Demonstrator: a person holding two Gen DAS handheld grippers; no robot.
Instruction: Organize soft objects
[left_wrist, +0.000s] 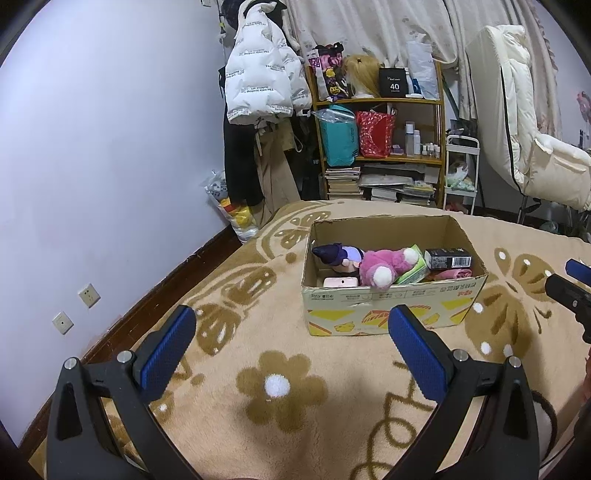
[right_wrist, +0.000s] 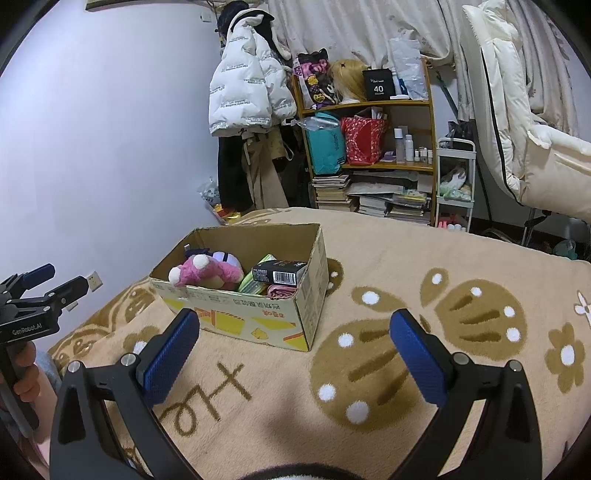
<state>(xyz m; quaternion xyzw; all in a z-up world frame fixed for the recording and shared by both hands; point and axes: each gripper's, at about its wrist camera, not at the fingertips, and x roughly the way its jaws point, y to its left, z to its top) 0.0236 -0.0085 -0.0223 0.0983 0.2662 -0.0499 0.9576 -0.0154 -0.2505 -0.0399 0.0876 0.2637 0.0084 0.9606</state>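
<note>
An open cardboard box (left_wrist: 391, 306) stands on the beige flower-patterned blanket (left_wrist: 280, 402). Inside lie a pink plush bear (left_wrist: 380, 267), a purple-hatted doll (left_wrist: 338, 254), a green tissue pack (left_wrist: 415, 267), a black carton (left_wrist: 448, 258), a pink cloth (left_wrist: 456, 274) and a pink case (left_wrist: 341, 282). My left gripper (left_wrist: 291, 328) is open and empty, just short of the box. My right gripper (right_wrist: 295, 332) is open and empty, in front of the box (right_wrist: 251, 314), with the bear (right_wrist: 207, 271) and the black carton (right_wrist: 279, 275) inside it. The left gripper also shows at the left edge of the right wrist view (right_wrist: 51, 282).
The bed's left edge runs along a white wall with sockets (left_wrist: 88, 295). Behind the bed stand a wooden shelf (left_wrist: 380, 151) with bags and books, hanging coats (left_wrist: 266, 77), a white cart (left_wrist: 461, 173) and a chair with a white jacket (left_wrist: 535, 147).
</note>
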